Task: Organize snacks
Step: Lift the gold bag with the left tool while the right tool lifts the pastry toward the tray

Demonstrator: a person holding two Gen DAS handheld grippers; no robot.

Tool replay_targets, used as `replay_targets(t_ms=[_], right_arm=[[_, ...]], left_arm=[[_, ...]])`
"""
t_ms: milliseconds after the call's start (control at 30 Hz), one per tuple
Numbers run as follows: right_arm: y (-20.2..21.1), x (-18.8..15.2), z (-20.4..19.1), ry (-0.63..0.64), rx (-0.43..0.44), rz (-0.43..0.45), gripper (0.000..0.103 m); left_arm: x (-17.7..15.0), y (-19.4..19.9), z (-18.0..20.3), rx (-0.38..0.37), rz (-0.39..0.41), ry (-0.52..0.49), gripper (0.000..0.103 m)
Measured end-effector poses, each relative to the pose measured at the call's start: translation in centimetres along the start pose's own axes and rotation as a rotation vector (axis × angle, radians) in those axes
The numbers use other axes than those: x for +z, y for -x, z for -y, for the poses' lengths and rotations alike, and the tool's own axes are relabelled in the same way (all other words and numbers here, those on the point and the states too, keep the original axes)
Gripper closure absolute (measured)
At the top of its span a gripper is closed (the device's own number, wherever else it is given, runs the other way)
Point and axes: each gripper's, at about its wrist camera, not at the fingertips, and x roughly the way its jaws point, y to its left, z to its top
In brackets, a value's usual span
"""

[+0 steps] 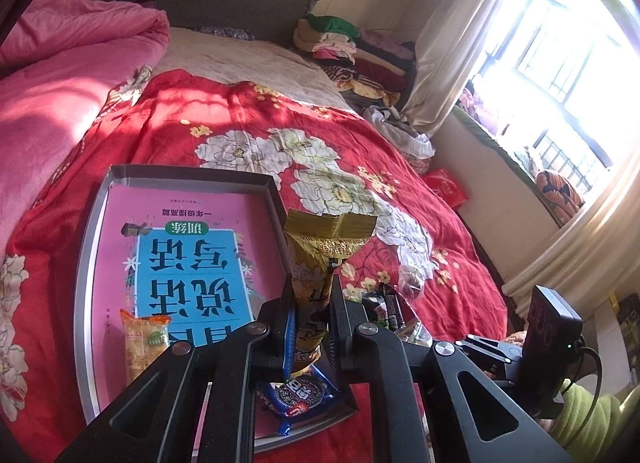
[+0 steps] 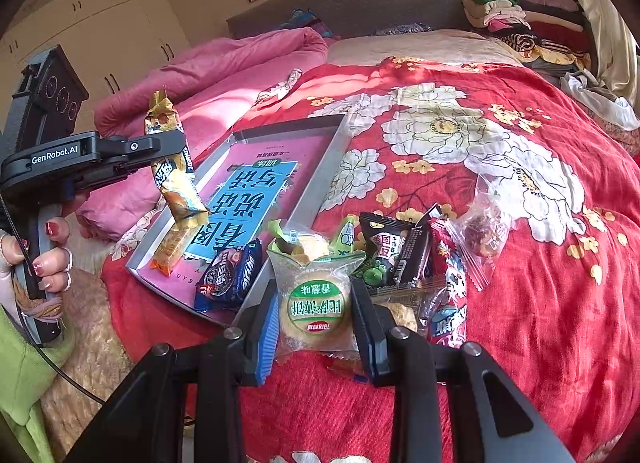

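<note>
Right tongs (image 2: pixel 314 313) flank a round biscuit packet (image 2: pixel 314 305) on the bed (image 2: pixel 540 303); at nine o'clock, left tongs (image 2: pixel 170 155) grip a yellow snack (image 2: pixel 176 183) above the tray (image 2: pixel 332 159).

tray floor: I see open pink bottom toward the far end of the tray (image 1: pixel 93 223); the orange packet (image 1: pixel 141 343) and blue cookie pack (image 2: pixel 230 275) take up the near end
tray wall: I see a raised rim on every side
right of tray: the snack pile (image 2: pixel 400 259) crowds the red bedspread (image 2: pixel 540 303), which lies bare beyond it
</note>
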Motion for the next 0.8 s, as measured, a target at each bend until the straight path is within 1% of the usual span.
replay_targets(t_ms=[400,467,800], right_arm=[[0.5,0.2,-0.8,0.026,0.0,0.018,0.069],[0.8,0.4,-1.3,0.044,-0.008,0.031,0.069],[1.4,1.9,-3.9,0.097,0.021,0.072,0.069]], left_arm=[[0.2,2.1,-1.6,0.033,0.036,0.036,0.09],[0.2,2.4,-1.6,0.036,0.04,0.037,0.09],[-0.5,3.2,-1.7,0.047,0.033,0.034,0.09]])
